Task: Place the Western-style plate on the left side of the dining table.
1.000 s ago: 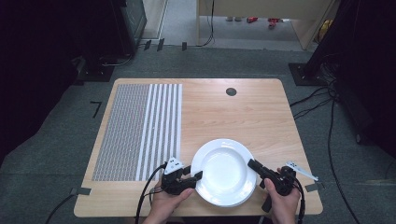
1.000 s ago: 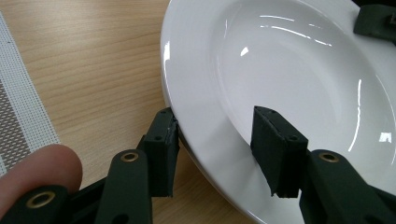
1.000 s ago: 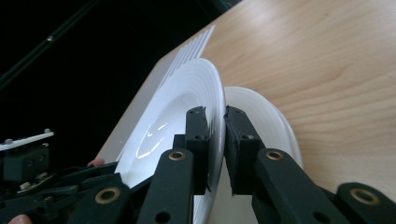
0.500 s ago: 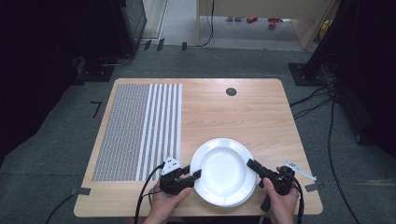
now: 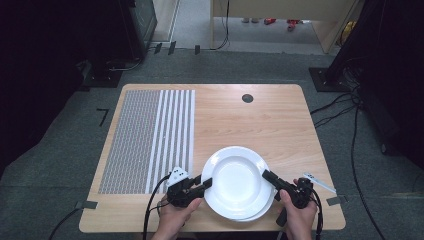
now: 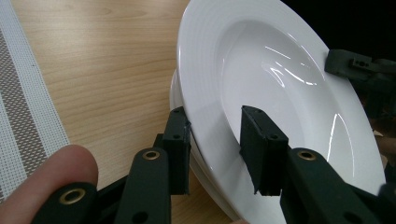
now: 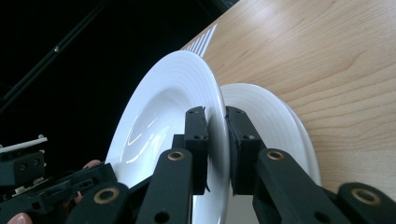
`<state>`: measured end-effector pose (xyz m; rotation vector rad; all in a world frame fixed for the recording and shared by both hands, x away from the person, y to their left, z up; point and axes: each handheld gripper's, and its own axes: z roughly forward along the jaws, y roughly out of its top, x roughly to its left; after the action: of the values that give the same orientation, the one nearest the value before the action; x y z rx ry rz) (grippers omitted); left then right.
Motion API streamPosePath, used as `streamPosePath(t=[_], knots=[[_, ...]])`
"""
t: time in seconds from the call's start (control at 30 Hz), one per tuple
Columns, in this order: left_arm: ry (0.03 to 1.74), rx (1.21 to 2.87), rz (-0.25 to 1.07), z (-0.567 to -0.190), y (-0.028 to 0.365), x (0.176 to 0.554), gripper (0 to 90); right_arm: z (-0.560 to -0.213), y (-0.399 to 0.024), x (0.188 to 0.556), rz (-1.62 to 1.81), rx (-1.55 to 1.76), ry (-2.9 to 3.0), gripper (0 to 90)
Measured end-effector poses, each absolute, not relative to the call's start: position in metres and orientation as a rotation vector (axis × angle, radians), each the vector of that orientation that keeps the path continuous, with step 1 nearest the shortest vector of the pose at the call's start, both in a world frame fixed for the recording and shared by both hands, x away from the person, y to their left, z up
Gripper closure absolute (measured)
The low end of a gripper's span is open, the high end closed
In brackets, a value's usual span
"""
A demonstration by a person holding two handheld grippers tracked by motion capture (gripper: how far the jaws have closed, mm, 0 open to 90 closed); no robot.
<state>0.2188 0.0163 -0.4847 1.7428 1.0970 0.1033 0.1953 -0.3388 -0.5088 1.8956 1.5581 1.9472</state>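
A woven grey place mat with white stripes [image 5: 150,140] covered the left part of the light wooden table [image 5: 260,120], and everything else is placed from the top white deep plate [image 5: 236,179], which sat near the table's front edge on a stack of white plates [image 7: 275,126].

Just left of that plate, the left gripper [image 5: 204,183] reached in from a hand [image 5: 172,217] at the table's front edge. In the left gripper view its jaws straddled the plate's near rim, one below the rim and one inside the bowl; they had just been closing, a visible gap remained on the inner side, and the pads did not clearly press on the plate.

On the plate's right rim, the right gripper [image 5: 265,174] was clamped narrow: in the right gripper view [image 7: 215,123] both pads pinched the rim, and the plate stood tilted up off the stack beneath it.

Right of the plate, near the table's right edge, lay a small white strip [image 5: 318,182]. Beyond the plate, toward the table's far edge, sat a dark round cable hole [image 5: 247,98].
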Motion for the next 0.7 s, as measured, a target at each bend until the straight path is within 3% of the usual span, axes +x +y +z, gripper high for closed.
streamPosePath(t=[0.7], knots=[[1.153,1.689,0.093,-0.477,0.035,0.228,67.9,-0.496,-0.320,0.205,1.940,1.888,1.574,81.4]])
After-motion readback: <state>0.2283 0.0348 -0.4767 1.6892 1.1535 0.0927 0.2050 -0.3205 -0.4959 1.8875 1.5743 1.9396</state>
